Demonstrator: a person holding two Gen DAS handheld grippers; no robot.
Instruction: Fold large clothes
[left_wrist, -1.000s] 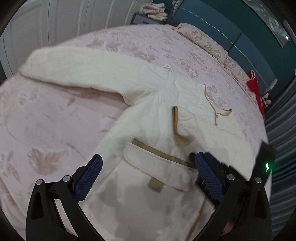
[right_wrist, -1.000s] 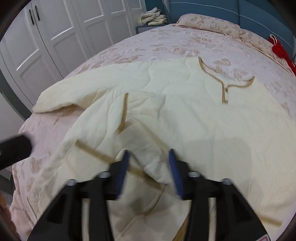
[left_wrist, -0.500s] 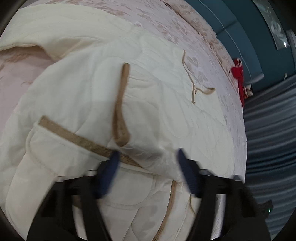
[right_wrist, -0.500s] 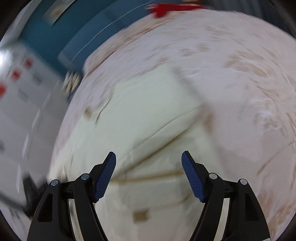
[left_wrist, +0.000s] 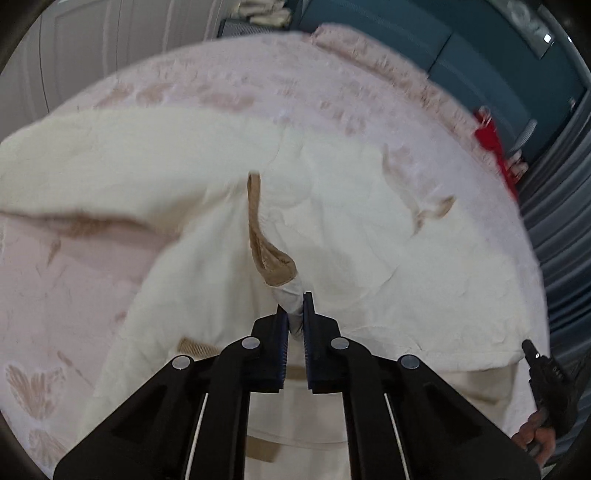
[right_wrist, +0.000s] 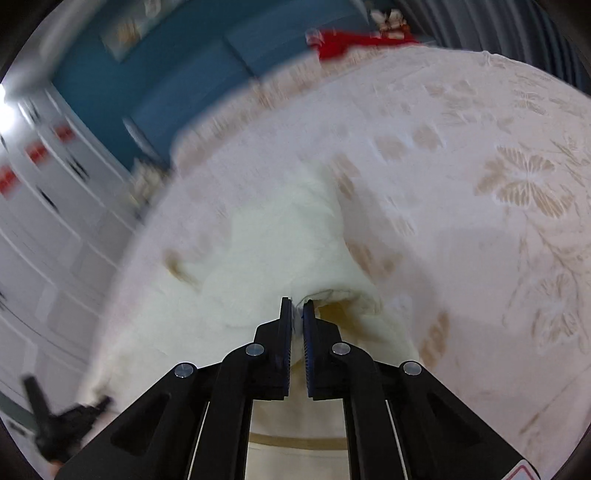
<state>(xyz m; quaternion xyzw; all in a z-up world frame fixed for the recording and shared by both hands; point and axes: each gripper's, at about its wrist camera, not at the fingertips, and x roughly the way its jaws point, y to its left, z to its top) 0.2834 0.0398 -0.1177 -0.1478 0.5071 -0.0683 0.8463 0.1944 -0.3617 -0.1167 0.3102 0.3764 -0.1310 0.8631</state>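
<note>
A large cream quilted coat (left_wrist: 362, 229) with tan trim lies spread on the bed. My left gripper (left_wrist: 294, 306) is shut on a fold of the coat beside a tan-edged flap (left_wrist: 275, 264). One sleeve (left_wrist: 110, 166) stretches to the left. In the right wrist view the coat (right_wrist: 273, 240) is blurred, and my right gripper (right_wrist: 296, 308) is shut on its raised edge, with a rolled fold (right_wrist: 343, 299) just to the right.
The bed (left_wrist: 55, 280) has a pink floral cover, also in the right wrist view (right_wrist: 498, 229). A teal headboard (left_wrist: 424, 40) and a red item (left_wrist: 491, 136) lie beyond. White wardrobe doors (right_wrist: 48, 229) stand at the left.
Both grippers were open half a second ago and have now closed on the coat. The right gripper swung round to the coat's other side.
</note>
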